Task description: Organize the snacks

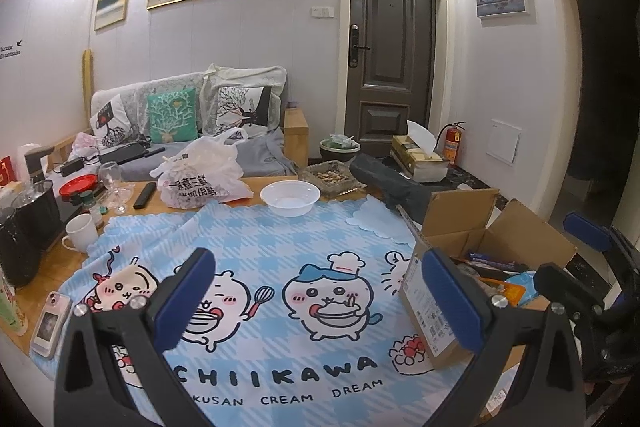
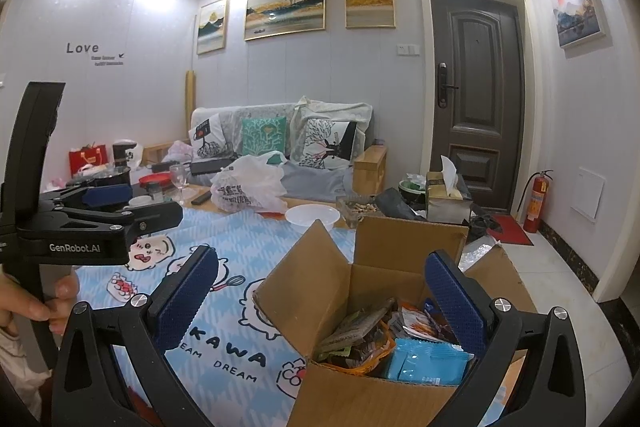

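Cardboard box (image 2: 360,359), flaps raised, stands at the right-hand end of the worktop (image 1: 52,263) on a blue checked cartoon cloth (image 1: 260,251); snack packets (image 2: 428,363) lie heaped inside, none visible on the cloth. The scene fits packets awaiting removal or packets already gathered in. Any pick should take a single top packet by its flat edge, clear of the flaps. Right tongs (image 2: 320,303) are spread wide and empty, poised above the box opening. Left tongs (image 1: 316,299) are likewise spread and empty, held level over the cloth just beside the box. A white bowl (image 1: 290,198) sits beyond.
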A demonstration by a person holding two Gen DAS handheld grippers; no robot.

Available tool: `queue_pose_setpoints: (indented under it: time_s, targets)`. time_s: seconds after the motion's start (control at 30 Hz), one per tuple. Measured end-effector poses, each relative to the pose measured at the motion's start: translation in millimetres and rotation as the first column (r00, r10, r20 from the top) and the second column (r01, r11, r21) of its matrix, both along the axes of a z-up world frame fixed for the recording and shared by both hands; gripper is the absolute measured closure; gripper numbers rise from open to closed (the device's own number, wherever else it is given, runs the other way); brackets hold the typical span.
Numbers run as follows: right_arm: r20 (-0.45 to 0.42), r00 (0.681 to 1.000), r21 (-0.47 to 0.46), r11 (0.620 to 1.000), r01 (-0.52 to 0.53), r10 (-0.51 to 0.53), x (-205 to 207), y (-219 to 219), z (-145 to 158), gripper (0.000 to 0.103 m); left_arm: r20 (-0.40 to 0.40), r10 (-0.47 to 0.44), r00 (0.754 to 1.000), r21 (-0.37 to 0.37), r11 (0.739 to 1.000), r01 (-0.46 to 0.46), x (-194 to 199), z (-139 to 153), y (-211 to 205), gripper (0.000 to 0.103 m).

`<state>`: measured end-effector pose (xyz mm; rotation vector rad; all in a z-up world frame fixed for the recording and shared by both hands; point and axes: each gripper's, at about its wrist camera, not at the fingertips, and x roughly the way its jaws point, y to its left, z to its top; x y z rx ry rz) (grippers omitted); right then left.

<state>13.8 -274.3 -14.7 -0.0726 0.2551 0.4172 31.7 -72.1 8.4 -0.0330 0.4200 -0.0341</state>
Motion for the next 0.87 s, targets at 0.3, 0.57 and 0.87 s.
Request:
queue_pose_setpoints:
  time_s: [0.3,0.57,0.87]
  targets:
    - [0.0,1.0,0.001,1.0,0.001,-0.001,-0.4,0.2,0.9,0.0,0.004,-0.002,1.0,0.004,1.0,0.002,-0.6,0.1,-1.3,0.001]
    - [-0.003,1.0,0.001,1.0,0.002,-0.002,-0.5,0.3,0.9,0.0,0.007,-0.012,1.0,0.0,1.0,0.012,-0.7,1.4,-1.5,0.001]
    - [-0.005,1.0,0.004,1.0,0.011,-0.011,-3.1,1.8,-5.3,0.0,0.011,-0.02,1.0,0.002,1.0,0.02,-1.2,1.1,-0.9,0.001]
